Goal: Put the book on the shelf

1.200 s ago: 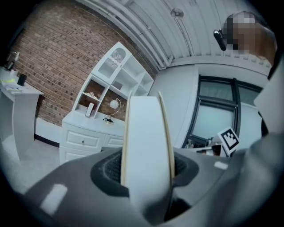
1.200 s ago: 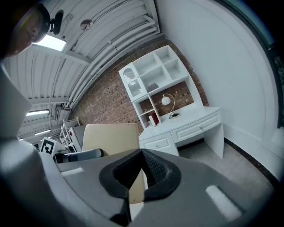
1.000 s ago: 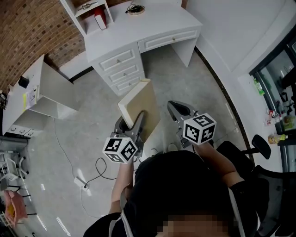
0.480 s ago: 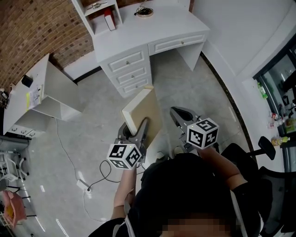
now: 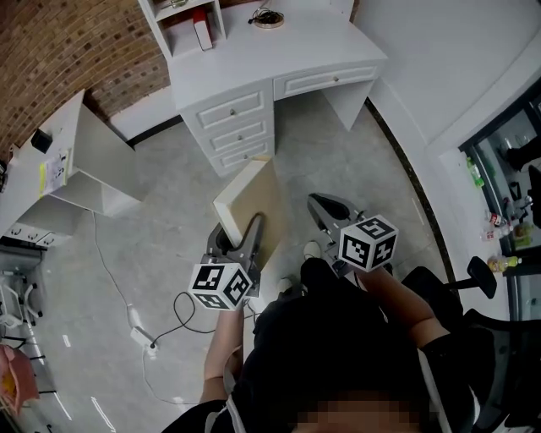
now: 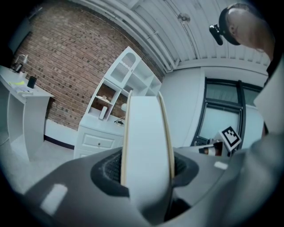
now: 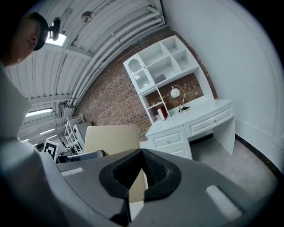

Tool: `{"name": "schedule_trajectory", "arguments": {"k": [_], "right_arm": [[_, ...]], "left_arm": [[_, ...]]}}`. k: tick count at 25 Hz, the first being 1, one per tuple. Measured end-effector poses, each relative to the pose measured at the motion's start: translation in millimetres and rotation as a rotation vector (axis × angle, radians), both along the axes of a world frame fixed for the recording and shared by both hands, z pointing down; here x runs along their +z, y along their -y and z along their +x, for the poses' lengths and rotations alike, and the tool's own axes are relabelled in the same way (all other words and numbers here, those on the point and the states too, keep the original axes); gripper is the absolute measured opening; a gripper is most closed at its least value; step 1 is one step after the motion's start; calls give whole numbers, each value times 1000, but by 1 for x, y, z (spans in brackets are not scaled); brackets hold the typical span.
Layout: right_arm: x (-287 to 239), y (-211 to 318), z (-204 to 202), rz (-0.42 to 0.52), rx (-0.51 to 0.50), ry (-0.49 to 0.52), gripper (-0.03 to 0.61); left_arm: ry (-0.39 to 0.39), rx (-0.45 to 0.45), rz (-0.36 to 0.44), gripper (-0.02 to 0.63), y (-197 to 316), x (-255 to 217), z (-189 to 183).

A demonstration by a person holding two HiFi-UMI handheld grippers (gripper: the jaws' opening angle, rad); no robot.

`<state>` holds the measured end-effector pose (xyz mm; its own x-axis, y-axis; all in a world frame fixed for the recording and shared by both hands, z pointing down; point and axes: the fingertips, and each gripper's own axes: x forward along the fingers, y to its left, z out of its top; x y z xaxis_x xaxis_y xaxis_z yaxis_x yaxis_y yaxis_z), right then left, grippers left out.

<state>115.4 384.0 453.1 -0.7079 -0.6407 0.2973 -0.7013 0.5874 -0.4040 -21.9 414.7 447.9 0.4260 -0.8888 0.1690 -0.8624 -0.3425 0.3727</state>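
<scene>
The left claw (image 5: 239, 238) pinches the beige rectangular book (image 5: 250, 191) on edge, its long axis pointing toward the white wooden shelf (image 5: 181, 24) well ahead, while the right claw (image 5: 325, 208) is pressed together, empty.

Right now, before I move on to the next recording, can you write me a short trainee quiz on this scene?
1. True or false: the left hand-held gripper is clamped on the book.
2. Pick one. The book is carried: A) closed, standing on edge; B) lying flat; C) spread open.
3. Short answer: what does the right hand-held gripper hold between its jaws?

Key: 1 true; 2 A; 3 nothing, its jaws are together and empty.
</scene>
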Motion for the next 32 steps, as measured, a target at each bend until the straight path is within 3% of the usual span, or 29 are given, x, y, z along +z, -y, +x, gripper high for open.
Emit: {"name": "schedule_trajectory", "arguments": {"k": [13, 26, 32], "right_arm": [[-11, 97, 8, 56, -83, 12, -5], [-12, 196, 50, 75, -103, 9, -4], [-13, 225, 64, 160, -126, -78, -3]], "left_arm": [[39, -75, 36, 209, 78, -17, 15], [66, -98, 71, 209, 177, -30, 59], [52, -111, 83, 209, 208, -30, 78]]}}
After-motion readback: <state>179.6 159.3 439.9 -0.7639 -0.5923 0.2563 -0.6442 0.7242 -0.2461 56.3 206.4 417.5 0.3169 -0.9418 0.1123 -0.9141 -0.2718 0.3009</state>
